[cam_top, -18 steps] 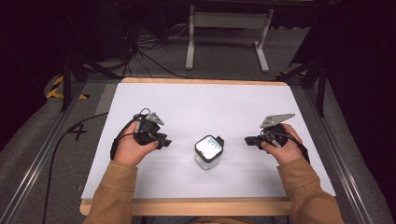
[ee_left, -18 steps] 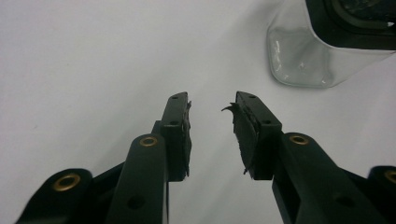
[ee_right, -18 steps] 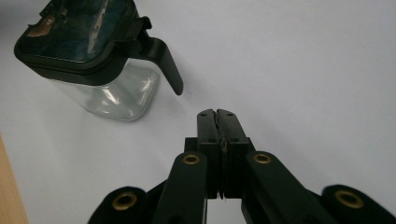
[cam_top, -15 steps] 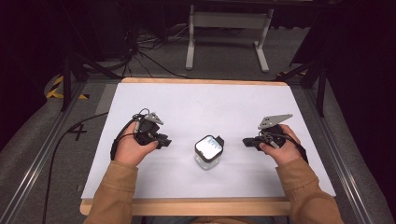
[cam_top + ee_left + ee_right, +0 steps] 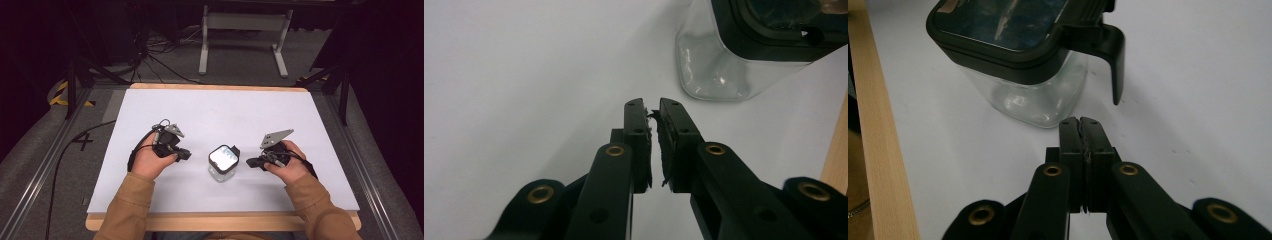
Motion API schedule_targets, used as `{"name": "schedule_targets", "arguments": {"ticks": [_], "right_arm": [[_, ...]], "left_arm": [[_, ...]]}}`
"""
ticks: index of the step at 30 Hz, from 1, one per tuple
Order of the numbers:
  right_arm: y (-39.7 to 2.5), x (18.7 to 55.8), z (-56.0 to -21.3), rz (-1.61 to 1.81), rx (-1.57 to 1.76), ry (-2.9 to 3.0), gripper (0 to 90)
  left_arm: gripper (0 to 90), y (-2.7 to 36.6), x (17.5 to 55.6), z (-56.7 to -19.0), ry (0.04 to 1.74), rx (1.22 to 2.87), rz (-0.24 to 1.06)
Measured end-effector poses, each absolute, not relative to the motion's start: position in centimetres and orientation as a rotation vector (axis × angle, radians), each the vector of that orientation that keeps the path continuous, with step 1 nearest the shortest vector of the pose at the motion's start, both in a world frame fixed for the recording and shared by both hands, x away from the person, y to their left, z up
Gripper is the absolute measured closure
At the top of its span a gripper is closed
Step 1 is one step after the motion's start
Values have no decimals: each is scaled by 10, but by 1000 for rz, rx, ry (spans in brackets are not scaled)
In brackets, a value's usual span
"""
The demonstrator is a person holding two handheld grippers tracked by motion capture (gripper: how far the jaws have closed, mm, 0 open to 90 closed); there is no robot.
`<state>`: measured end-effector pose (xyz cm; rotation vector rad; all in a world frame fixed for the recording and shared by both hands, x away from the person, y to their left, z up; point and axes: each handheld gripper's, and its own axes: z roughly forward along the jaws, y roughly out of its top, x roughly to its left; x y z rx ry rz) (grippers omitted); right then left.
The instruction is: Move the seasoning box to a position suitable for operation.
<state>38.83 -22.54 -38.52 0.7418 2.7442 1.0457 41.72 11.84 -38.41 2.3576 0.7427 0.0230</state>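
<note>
Jar: a small clear glass jar (image 5: 223, 165) with a black lid stands upright on the white table (image 5: 220, 115). It sits near my edge of the table, in the middle, between my two hands.

Jar lid: the lid (image 5: 1013, 30) is black with a see-through window on top, and it is on the jar. A black clip (image 5: 1108, 50) hangs down from one side of it. In the high view the clip side faces my right hand.

Jar inside: through the clear wall, low down, I see nothing in the jar (image 5: 719, 70).

Left gripper: my left gripper (image 5: 187, 155) rests low over the table, to the left of the jar, pointing at it. It is near the jar but not touching.

Left fingers: my left fingers (image 5: 636, 145) are almost closed, with just a thin crack between them. They hold nothing.

Right gripper: my right gripper (image 5: 250, 162) is just to the right of the jar, pointing at it. Its tip is very close to the glass, under the clip. I cannot tell if it touches.

Right fingers: my right fingers (image 5: 1070, 145) are pressed tight together. Nothing is between them.

Table edge: a light wood strip (image 5: 220, 220) runs along my side of the table.

Sleeves: both my arms wear tan sleeves (image 5: 132, 210).
</note>
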Motion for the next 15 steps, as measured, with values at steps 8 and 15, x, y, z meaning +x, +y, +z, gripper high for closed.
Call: {"name": "schedule_targets", "arguments": {"ticks": [8,15], "right_arm": [[-208,385,-398,1038,683,2790,900],[-200,383,-404,1019,650,2821,900]], "left_arm": [[853,100,418,-393,731,2351,-11],[855,94,418,-396,725,2377,-12]]}}
